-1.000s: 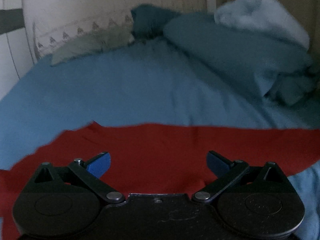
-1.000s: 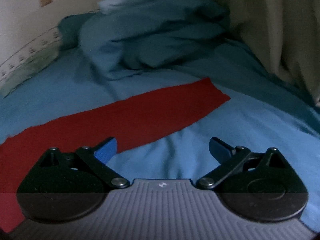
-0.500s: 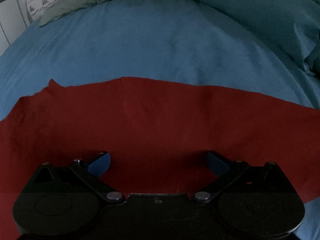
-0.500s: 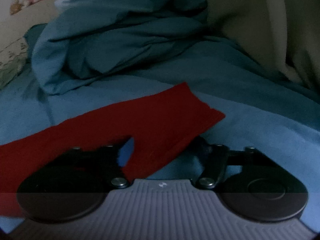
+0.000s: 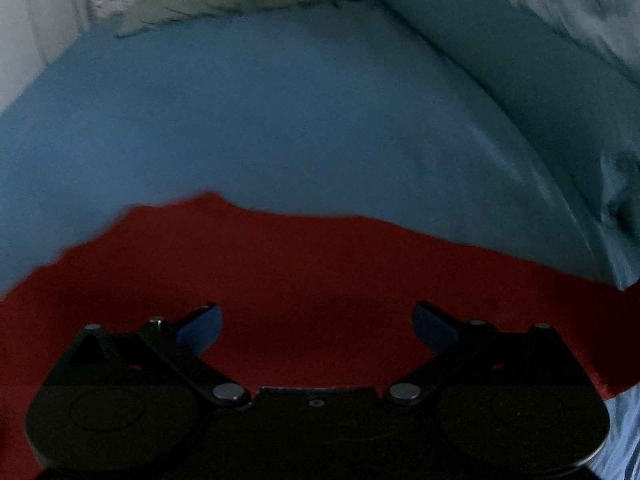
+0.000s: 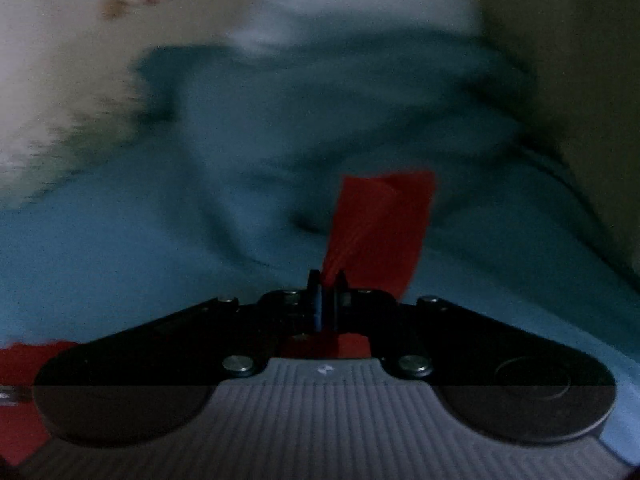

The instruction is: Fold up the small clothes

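A red cloth lies spread on the blue bed sheet. My left gripper is open, low over the cloth, with its blue fingertips apart and nothing between them. My right gripper is shut on the end of the red cloth, which stands up past the closed fingertips, lifted off the sheet. More red cloth shows at the lower left of the right wrist view.
A bunched teal duvet lies at the right and far side of the bed, with a pale blanket on top. A pale pillow sits at the head. A beige curtain hangs at the right.
My right gripper has closed on the cloth's end and lifted it off the sheet. My left gripper stays open and has drawn back a little over the cloth.
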`<control>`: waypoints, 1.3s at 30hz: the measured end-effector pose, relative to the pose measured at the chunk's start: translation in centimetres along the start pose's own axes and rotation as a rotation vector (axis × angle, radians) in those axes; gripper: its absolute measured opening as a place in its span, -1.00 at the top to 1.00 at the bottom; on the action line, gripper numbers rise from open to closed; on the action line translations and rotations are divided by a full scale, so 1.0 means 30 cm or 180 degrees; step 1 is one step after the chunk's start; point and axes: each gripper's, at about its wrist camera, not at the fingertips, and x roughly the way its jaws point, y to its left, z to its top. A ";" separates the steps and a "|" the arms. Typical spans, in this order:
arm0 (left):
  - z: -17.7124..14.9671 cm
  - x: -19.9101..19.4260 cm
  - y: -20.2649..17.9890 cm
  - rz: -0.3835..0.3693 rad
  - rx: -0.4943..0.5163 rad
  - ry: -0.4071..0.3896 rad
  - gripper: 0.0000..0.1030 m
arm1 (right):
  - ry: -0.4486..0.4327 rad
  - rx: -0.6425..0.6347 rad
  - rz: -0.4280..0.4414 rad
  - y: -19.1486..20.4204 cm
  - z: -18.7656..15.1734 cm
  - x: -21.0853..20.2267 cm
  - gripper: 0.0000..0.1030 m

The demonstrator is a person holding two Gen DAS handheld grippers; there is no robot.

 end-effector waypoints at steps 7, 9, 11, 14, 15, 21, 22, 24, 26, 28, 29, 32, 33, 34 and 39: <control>-0.098 -0.119 0.425 0.0434 -0.0541 -0.0093 -1.00 | 0.0346 -0.0274 0.1553 0.635 -0.110 0.037 0.61; -0.161 -0.122 0.546 0.0477 -0.0774 -0.0046 -1.00 | 0.0631 -0.0445 0.1812 0.792 -0.240 0.087 0.61; -0.228 -0.118 0.645 0.0473 -0.0981 0.0018 -1.00 | 0.0942 -0.0652 0.1925 0.911 -0.390 0.140 0.61; -0.308 -0.121 0.741 0.0492 -0.1157 0.0072 -1.00 | 0.1183 -0.1014 0.1900 1.013 -0.568 0.174 0.61; -0.331 -0.120 0.761 0.0459 -0.1185 0.0079 -1.00 | 0.1192 -0.1107 0.1889 1.026 -0.602 0.172 0.60; -0.314 -0.138 0.704 0.0224 -0.1172 0.0052 -1.00 | 0.1098 -0.1449 0.1960 1.000 -0.643 0.121 0.13; -0.303 -0.128 0.693 0.0164 -0.1182 0.0026 -1.00 | 0.1070 -0.1506 0.1958 1.002 -0.623 0.113 -0.15; -0.269 -0.116 0.663 0.0016 -0.1203 -0.0011 -1.00 | 0.0920 -0.1603 0.1867 0.984 -0.585 0.073 -0.44; -0.246 -0.111 0.620 -0.0116 -0.1175 0.0002 -1.00 | 0.0831 -0.1650 0.1765 0.956 -0.551 0.048 -0.63; -0.231 -0.094 0.570 -0.0262 -0.1126 0.0033 -0.98 | 0.0820 -0.1623 0.1618 0.891 -0.511 0.022 -0.65; -0.229 -0.081 0.543 -0.0339 -0.1112 0.0048 -0.96 | 0.0834 -0.1585 0.1538 0.859 -0.490 0.014 -0.69; -0.237 -0.031 0.470 -0.0513 -0.1133 0.0127 -0.80 | 0.0879 -0.1410 0.1269 0.741 -0.446 -0.025 -0.77; -0.241 -0.013 0.450 -0.0557 -0.1141 0.0150 -0.68 | 0.0888 -0.1347 0.1202 0.703 -0.440 -0.039 -0.79; -0.242 0.006 0.431 -0.0587 -0.1145 0.0161 -0.55 | 0.0895 -0.1284 0.1133 0.667 -0.437 -0.051 -0.80; -0.229 0.088 0.367 -0.0531 -0.1113 0.0028 -0.09 | 0.0901 -0.1107 0.0813 0.518 -0.477 -0.086 -0.81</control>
